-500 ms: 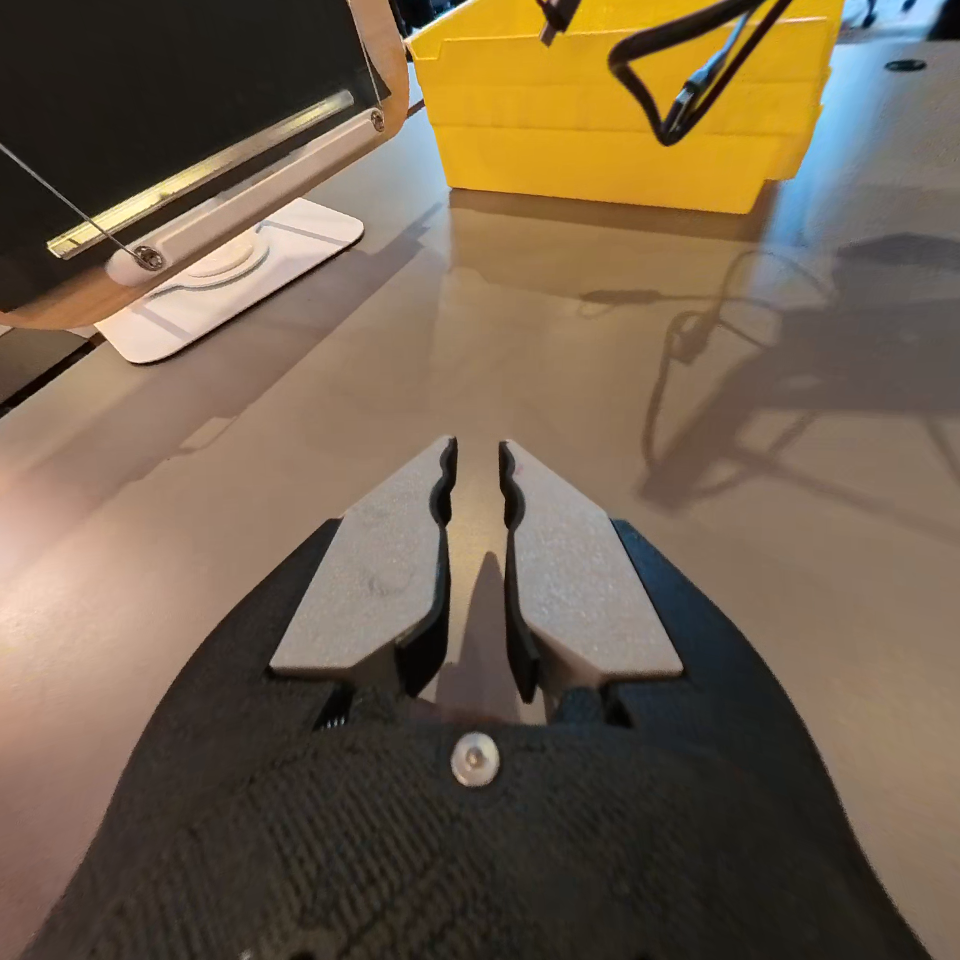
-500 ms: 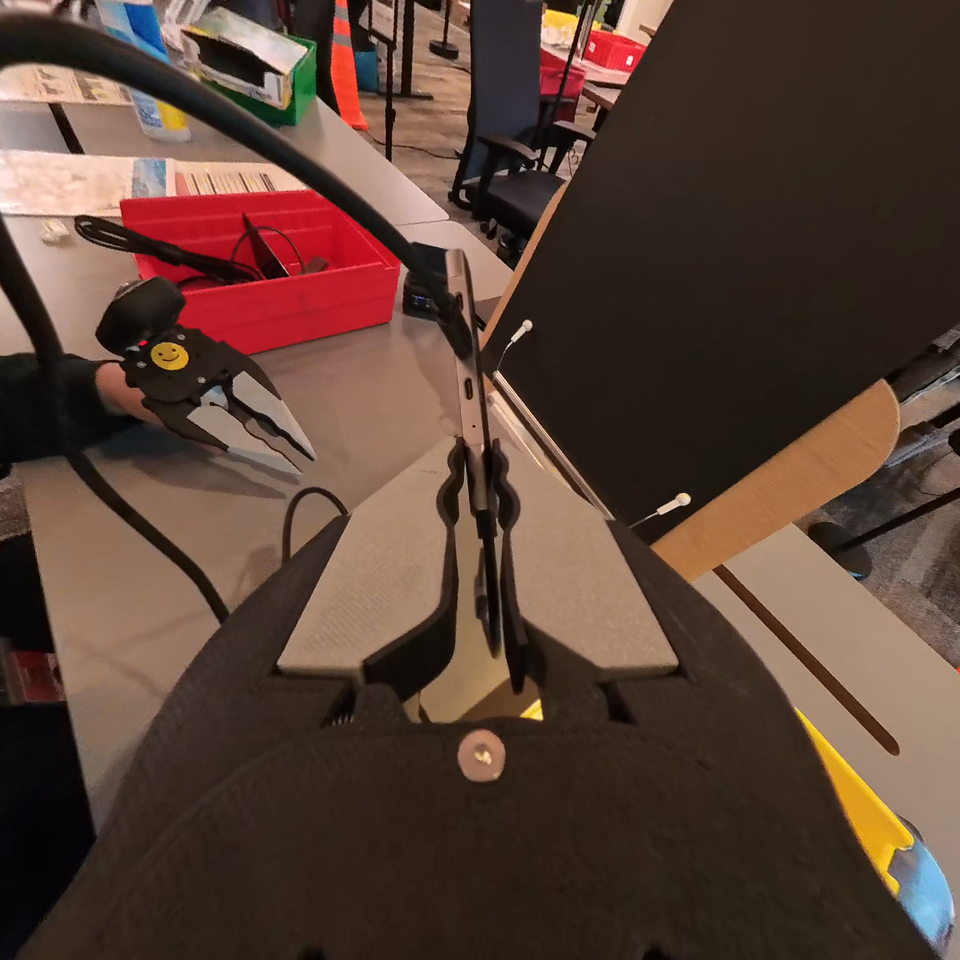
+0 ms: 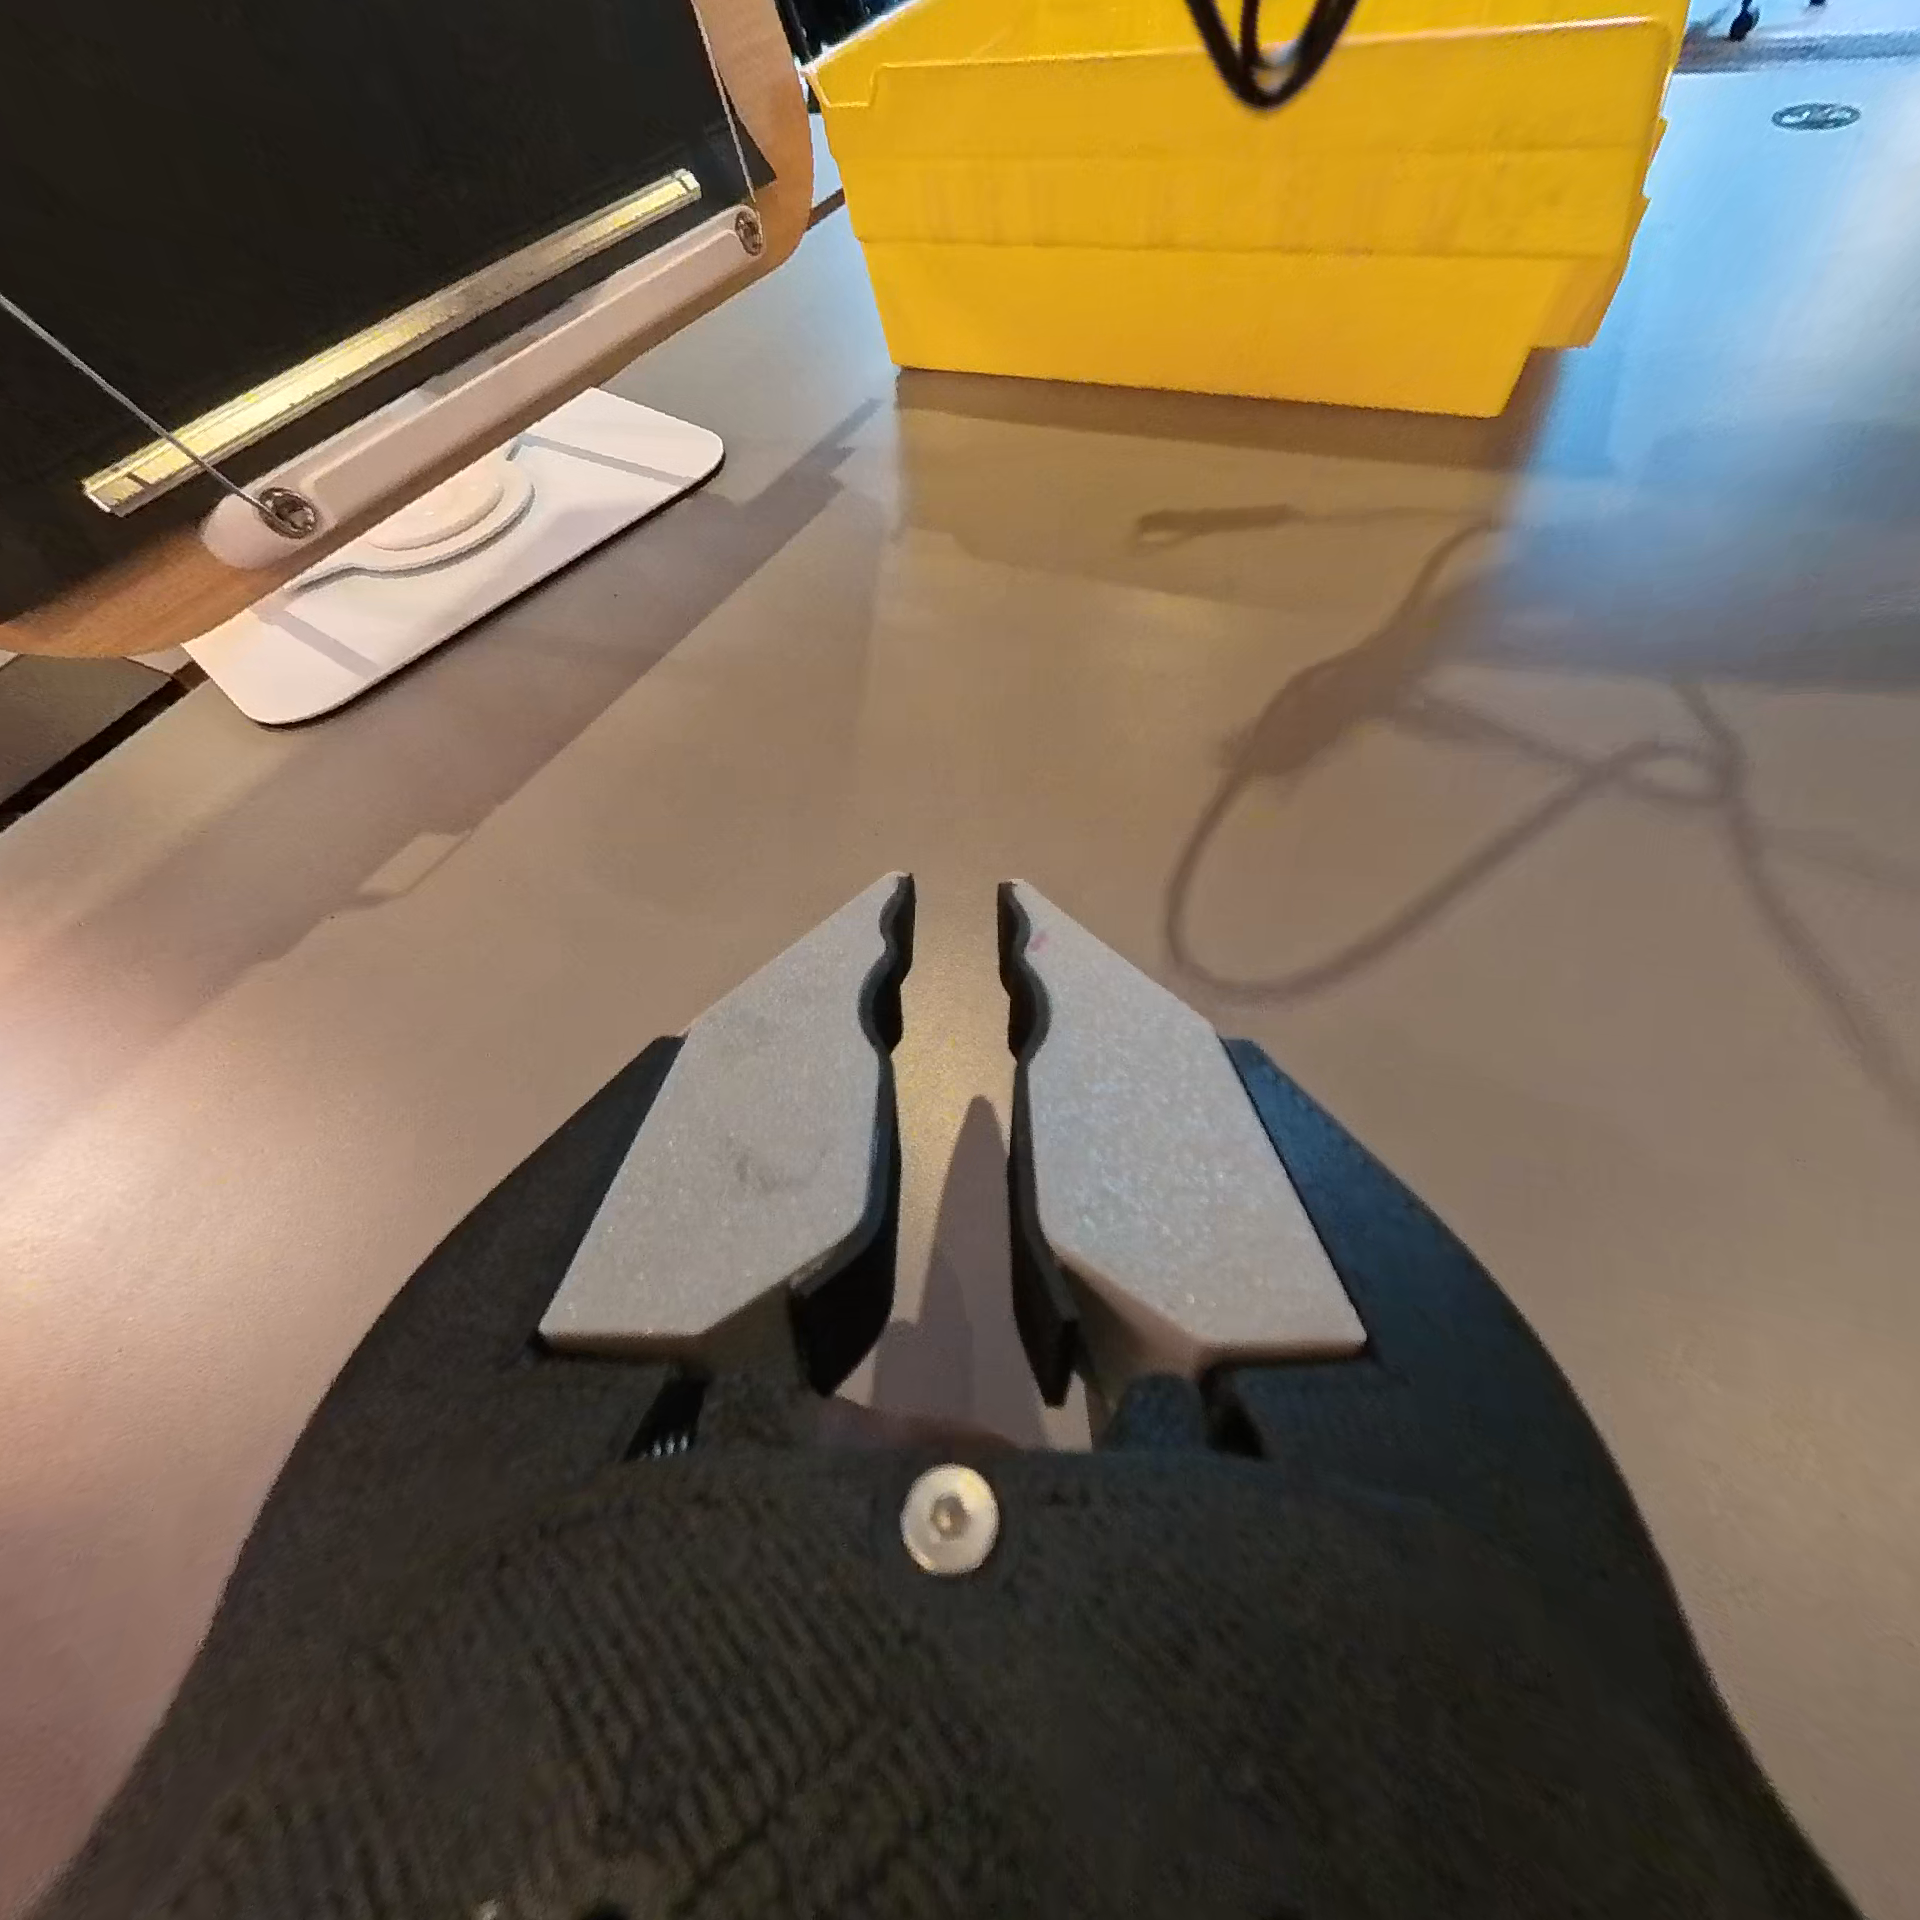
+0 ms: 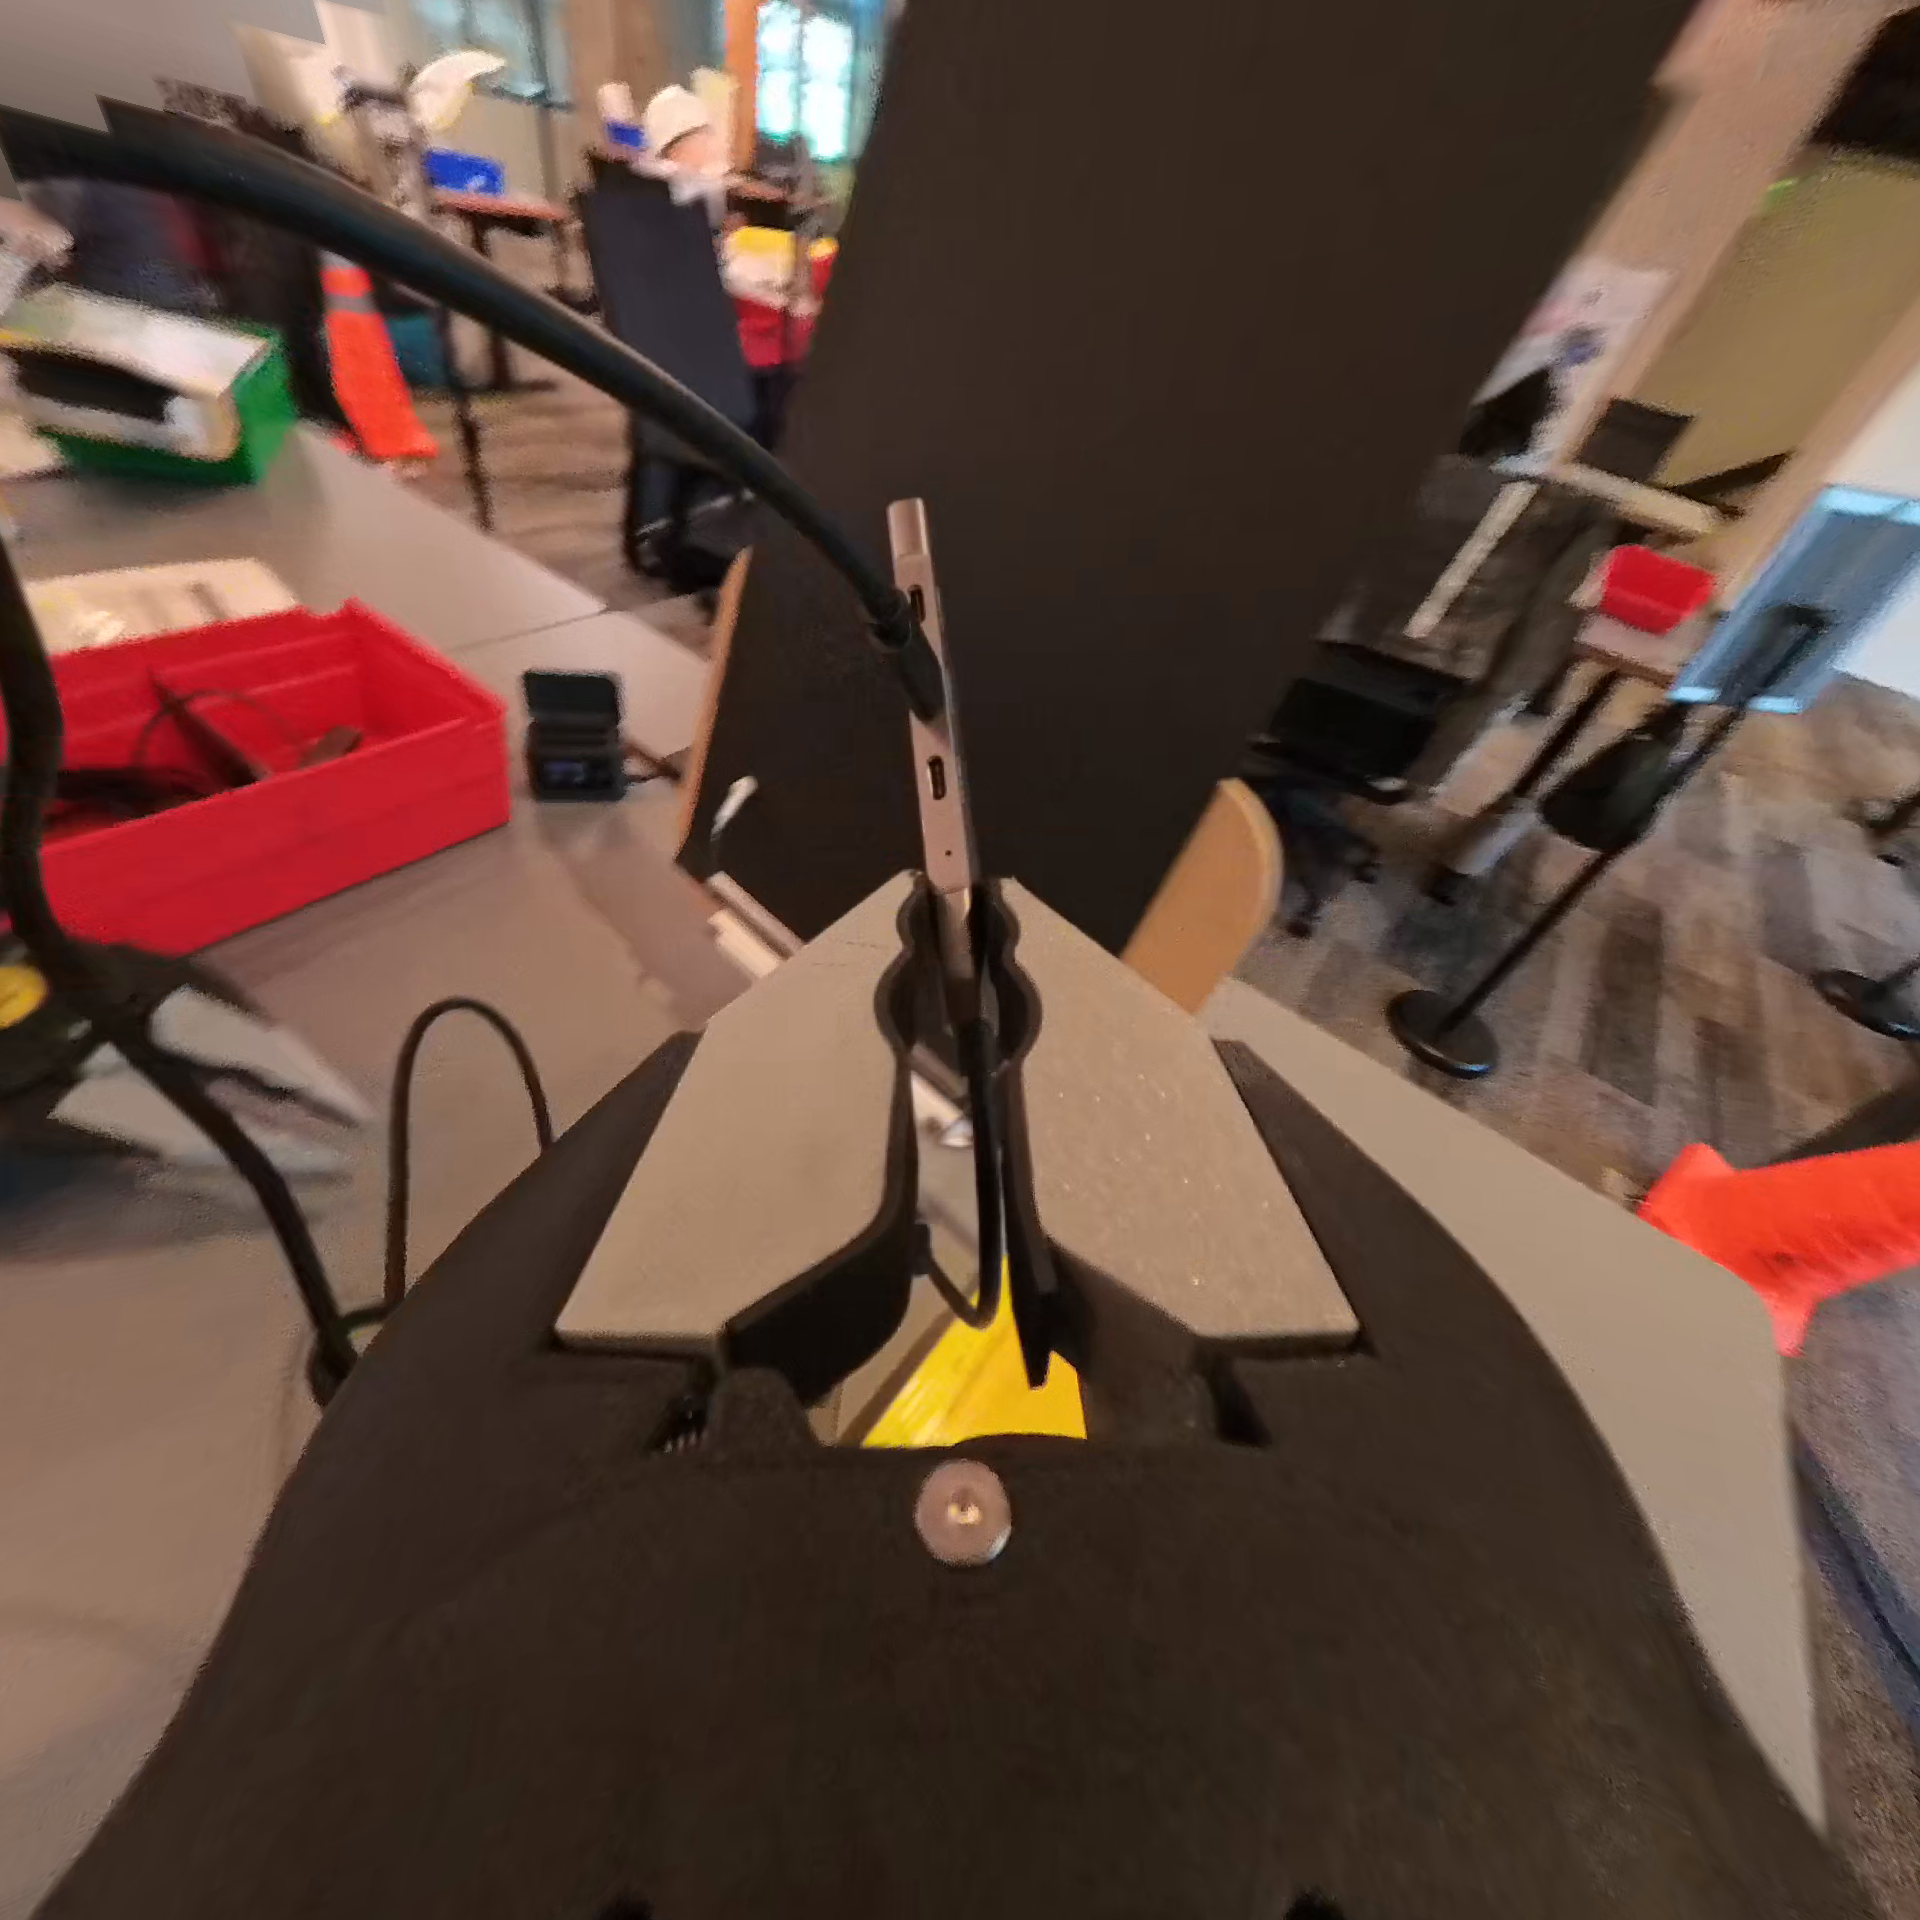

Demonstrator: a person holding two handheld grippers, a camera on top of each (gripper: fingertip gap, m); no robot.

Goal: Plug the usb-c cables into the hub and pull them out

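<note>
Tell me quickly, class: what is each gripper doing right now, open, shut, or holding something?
Left gripper: open, holding nothing, above the grey table.
Right gripper: shut on the grey USB-C hub, which has a black cable plugged in.

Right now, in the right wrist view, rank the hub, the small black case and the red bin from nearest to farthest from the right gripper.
1. Hub: clamped in the right gripper, sticking up ahead of it.
2. Small black case: on the table, ahead to the left.
3. Red bin: further left; its distance is too close to the case's to rank firmly.
</note>
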